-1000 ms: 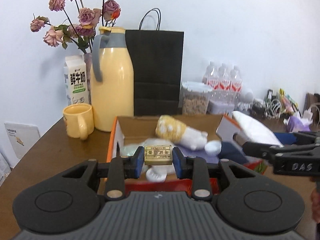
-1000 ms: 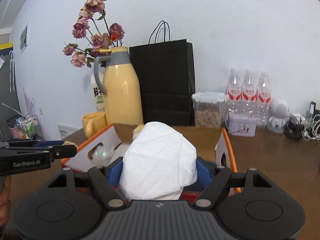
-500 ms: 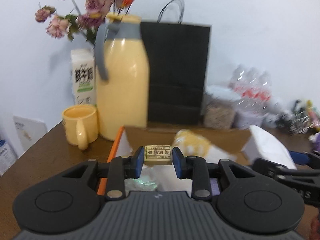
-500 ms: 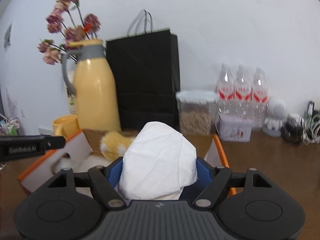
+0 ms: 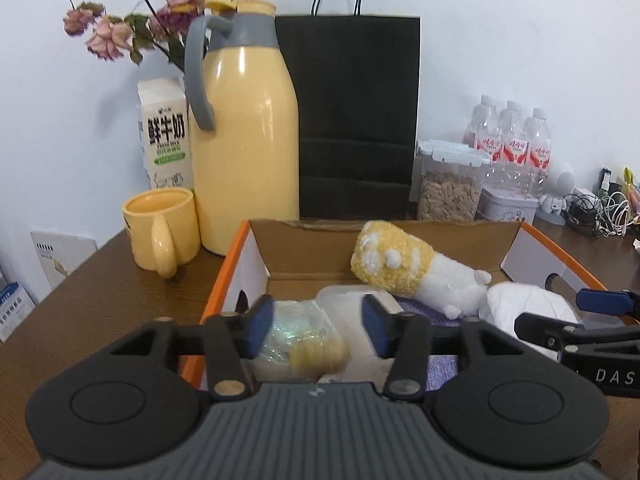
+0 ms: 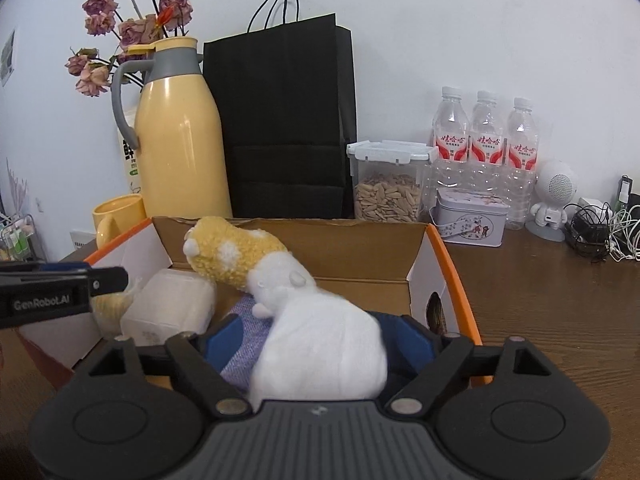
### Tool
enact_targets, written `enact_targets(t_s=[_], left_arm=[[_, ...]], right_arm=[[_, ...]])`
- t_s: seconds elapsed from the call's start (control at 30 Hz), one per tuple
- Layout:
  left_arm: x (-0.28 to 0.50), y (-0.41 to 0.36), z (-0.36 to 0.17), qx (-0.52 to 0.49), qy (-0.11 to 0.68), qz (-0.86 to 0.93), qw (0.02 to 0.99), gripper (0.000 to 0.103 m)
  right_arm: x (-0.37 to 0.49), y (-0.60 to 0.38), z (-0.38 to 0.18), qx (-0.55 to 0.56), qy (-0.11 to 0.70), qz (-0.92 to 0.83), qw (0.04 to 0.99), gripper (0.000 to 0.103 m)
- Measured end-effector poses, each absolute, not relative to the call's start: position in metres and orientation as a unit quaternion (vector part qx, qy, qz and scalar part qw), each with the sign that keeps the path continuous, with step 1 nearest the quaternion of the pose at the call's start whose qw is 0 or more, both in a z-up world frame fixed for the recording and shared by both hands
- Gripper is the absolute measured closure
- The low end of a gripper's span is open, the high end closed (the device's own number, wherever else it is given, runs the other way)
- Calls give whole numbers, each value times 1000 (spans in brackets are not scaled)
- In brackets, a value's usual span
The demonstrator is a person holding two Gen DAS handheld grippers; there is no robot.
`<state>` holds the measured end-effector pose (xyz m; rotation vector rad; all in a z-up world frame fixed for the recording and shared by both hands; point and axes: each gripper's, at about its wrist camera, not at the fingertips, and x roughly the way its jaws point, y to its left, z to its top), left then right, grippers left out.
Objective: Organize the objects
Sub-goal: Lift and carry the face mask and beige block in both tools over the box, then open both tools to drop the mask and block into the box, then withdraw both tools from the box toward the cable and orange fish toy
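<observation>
Cardboard box [image 5: 236, 268], left gripper [image 5: 316, 324] jaws spread wide over it, right gripper [image 6: 320, 344] jaws spread beside white bundle [image 6: 320, 344]

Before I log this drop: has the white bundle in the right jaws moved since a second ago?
Yes. The white bundle has gone down into the cardboard box, now lying beside the plush toy, with the right jaws open.

The box [image 6: 448, 264] sits on the counter [image 6: 560, 300]. Inside it, the plush toy [image 6: 248, 264] leans against the rear wall; the white bundle [image 6: 320, 348] lies in front of it, the plastic container [image 6: 168, 312] to its left. Behind the box, left to right, stand the mug [image 5: 162, 232], jug [image 5: 244, 136], paper bag [image 6: 288, 120], jar [image 6: 386, 184] and bottles [image 6: 486, 132].
</observation>
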<state>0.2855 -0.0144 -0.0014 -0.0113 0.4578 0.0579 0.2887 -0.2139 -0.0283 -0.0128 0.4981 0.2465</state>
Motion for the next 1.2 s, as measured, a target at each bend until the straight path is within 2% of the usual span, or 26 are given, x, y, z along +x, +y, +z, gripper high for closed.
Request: enact_targets(t_s=[0.03, 0.07, 0.1, 0.83, 1.2], left_arm=[[284, -15, 0, -4, 223, 32, 974, 32], [282, -16, 0, -4, 216, 35, 976, 14], [280, -16, 2, -4, 207, 38, 978, 0], [242, -8, 17, -22, 171, 17, 985, 0], [198, -3, 14, -18, 187, -7, 982, 0]], right_arm=[[288, -214, -28, -6, 245, 121, 962, 12], [286, -215, -27, -6, 244, 120, 962, 3], [285, -216, -27, -6, 241, 118, 963, 0], [246, -221, -10, -9, 208, 127, 970, 0], [194, -234, -6, -12, 197, 137, 971, 0]])
